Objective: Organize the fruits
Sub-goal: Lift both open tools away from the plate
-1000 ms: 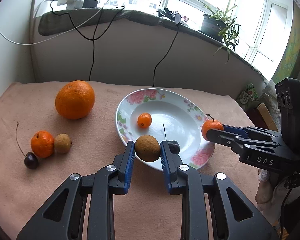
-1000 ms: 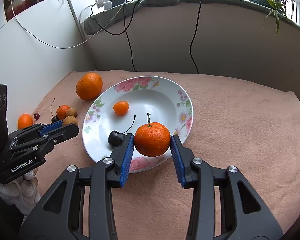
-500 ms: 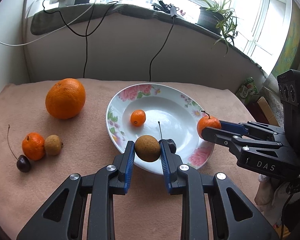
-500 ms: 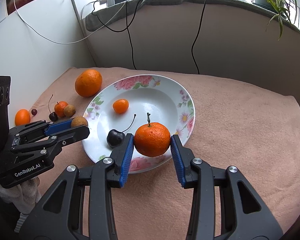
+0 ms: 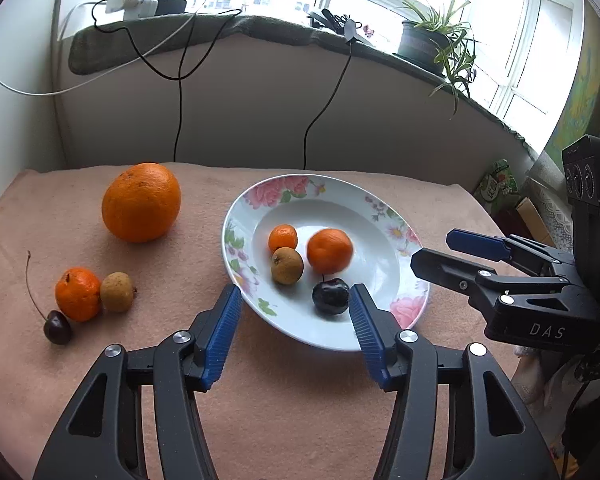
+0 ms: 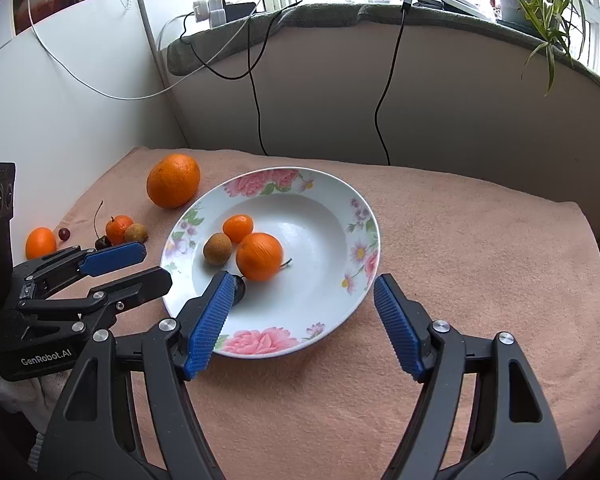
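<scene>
Fruits in floral plate (image 5: pixel 396 236): two tangerines, longan, cherry.

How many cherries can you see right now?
3: one on the plate near its front rim; one on the cloth beside the small orange; one further left. Others may be hidden.

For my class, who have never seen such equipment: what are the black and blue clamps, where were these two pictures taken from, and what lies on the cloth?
No robot arm here: a person holds a two-finger tool in each hand, with a camera looking along its fingers. One picture is from the left tool, the other from the right tool. Both tools' jaws are opening and hold nothing. In the white flowered plate lie a larger tangerine, a small tangerine, a brown round longan and a dark cherry. On the pink cloth beside the plate are a big orange and several smaller fruits.
</scene>
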The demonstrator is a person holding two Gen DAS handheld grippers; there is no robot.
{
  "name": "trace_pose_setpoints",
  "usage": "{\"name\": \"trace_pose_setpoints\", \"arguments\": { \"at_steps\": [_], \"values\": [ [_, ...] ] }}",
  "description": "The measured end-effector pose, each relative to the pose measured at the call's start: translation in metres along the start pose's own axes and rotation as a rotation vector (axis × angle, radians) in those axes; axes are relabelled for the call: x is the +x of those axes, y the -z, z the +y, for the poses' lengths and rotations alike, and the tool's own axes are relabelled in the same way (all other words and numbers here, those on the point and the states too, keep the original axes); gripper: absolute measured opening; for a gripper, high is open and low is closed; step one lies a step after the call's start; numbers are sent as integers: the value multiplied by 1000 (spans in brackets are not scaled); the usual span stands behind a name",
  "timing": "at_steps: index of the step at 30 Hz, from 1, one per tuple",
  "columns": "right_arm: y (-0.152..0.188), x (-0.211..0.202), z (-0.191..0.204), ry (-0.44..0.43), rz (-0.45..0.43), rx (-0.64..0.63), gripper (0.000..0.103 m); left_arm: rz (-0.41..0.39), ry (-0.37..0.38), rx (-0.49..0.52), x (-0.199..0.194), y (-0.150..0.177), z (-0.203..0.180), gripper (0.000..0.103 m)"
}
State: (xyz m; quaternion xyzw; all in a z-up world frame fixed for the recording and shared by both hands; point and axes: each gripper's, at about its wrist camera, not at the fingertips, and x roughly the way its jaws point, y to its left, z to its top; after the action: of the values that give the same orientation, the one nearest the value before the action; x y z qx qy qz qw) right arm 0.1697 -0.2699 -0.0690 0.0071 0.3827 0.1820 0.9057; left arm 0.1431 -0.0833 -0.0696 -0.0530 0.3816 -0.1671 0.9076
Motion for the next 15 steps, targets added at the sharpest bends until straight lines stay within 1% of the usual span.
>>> {"name": "trace_pose_setpoints", "arguments": {
  "at_steps": [2, 6, 7, 9, 15],
  "values": [
    [-1, -3, -1, -3, -10, 9, 80, -3, -3, 6, -2, 0, -1, 69],
    [-3, -8, -1, -6, -19, 16, 83, 2, -30, 16, -3, 0, -3, 76],
    [-3, -9, -1, -8, -19, 17, 83, 6, -36, 21, -3, 1, -4, 80],
    [-3, -10, 0, -11, -20, 17, 83, 2, -50, 26, -5, 2, -6, 80],
    [-5, -16, 8, -26, -32, 10, 83, -17, -54, 15, -12, 3, -4, 80]
  ]
}}
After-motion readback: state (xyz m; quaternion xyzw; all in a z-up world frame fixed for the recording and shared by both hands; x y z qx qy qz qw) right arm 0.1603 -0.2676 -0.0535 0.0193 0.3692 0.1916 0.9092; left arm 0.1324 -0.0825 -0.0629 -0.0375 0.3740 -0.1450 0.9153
